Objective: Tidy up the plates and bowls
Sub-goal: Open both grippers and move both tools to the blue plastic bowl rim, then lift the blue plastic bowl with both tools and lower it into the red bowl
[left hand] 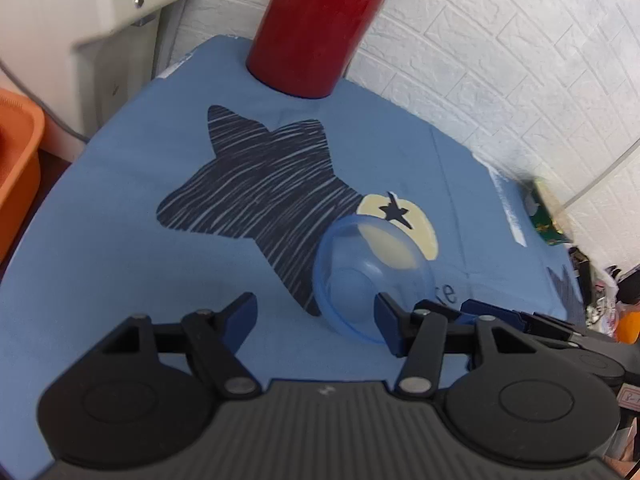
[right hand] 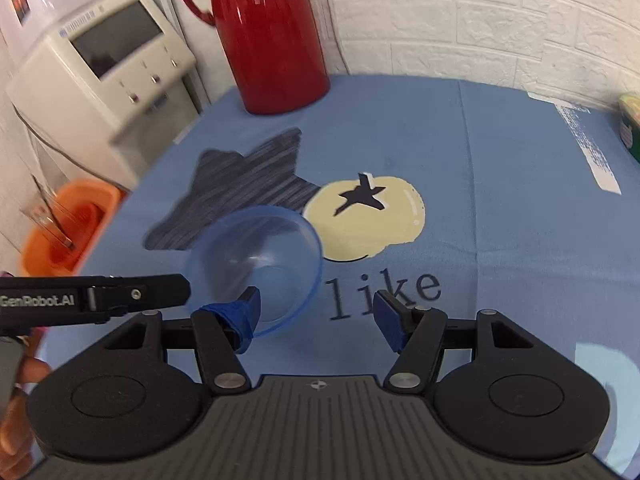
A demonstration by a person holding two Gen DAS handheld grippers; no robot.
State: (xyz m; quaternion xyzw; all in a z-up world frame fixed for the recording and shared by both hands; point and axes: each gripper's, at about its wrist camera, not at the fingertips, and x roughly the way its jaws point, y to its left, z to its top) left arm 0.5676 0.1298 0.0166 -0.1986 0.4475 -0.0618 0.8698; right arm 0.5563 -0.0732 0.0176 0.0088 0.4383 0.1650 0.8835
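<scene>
Blue tablecloth (left hand: 120,240), printed with a dark scribbled star, a pale yellow fruit and the word "like", covers the work surface

1. Left gripper (left hand: 316,306): jaws spread wide, nothing between them. Its right finger (left hand: 388,320) sits against the near wall of the bowl.

2. Right gripper (right hand: 316,308): jaws likewise spread, clamping nothing. Its left finger (right hand: 240,316), wrapped in blue tape, lies across the bowl's near rim.

3. Bowl (right hand: 256,256): translucent blue, the only task item in sight. It is at the middle of the cloth, over the edge of the star and just beside the yellow fruit, tipped so its mouth faces away from the tools. Empty. It looks propped or nudged by the two neighbouring fingers, one from each tool, rather than pinched. What actually carries its weight cannot be told. No plates or other bowls show, so the sorting seems to be at an early or a late stage.

4. Orange tub (right hand: 80,232): off the table's left side and lower down. Something clear stands in it, too blurred to name.

5. Green box (left hand: 548,216): at the right edge of the cloth, contents unseen.

6. Red jug (right hand: 272,40): tall and glossy with a handle, upright at the far edge and well apart from the bowl, probably parked clear of the work.

7. White appliance (right hand: 100,52): screen and buttons, beside the far left corner.

8. White brick-pattern wall (right hand: 480,20): behind everything
</scene>
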